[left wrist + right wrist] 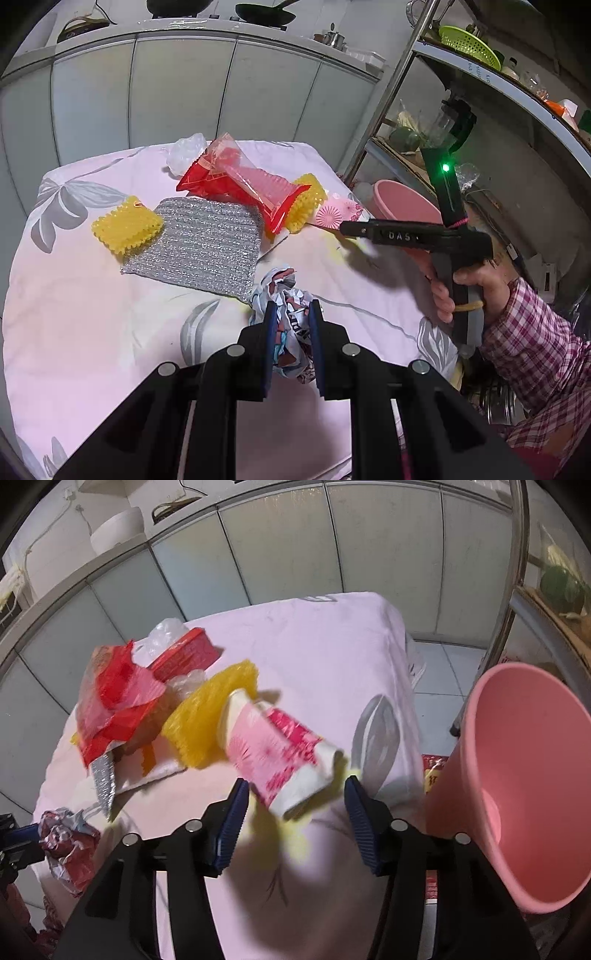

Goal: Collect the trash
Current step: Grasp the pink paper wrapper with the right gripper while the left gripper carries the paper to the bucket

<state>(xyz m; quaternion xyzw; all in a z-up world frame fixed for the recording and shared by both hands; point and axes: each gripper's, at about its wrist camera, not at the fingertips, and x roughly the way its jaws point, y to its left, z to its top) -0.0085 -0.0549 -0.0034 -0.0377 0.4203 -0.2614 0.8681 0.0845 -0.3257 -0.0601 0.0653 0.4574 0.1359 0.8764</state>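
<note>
Left wrist view: the left gripper, at lower centre of the frame, is closing its two blue-padded fingers narrowly on a crumpled paper wad, which is sitting pinched between them above the pink flowered cloth. Across the middle of the frame are lying a silver scouring cloth, a yellow ridged sponge at its left edge, a red transparent wrapper and a second yellow sponge partly under that wrapper. A white plastic bag is showing behind the wrapper. At right of the frame the right hand is gripping the handle of the right gripper, whose tip is lying over a pink-and-white printed wrapper. A pink bucket is standing beyond the cloth's right edge.

Right wrist view: the right gripper is holding its jaws wide apart at lower centre, with nothing between the pads. The printed wrapper, blurred, is lying just ahead of the gap, leaning against the yellow sponge. The pink bucket is filling the right of the frame, mouth tilted toward the camera. At lower left, the crumpled paper wad is showing beside the left gripper's blue pad.
</note>
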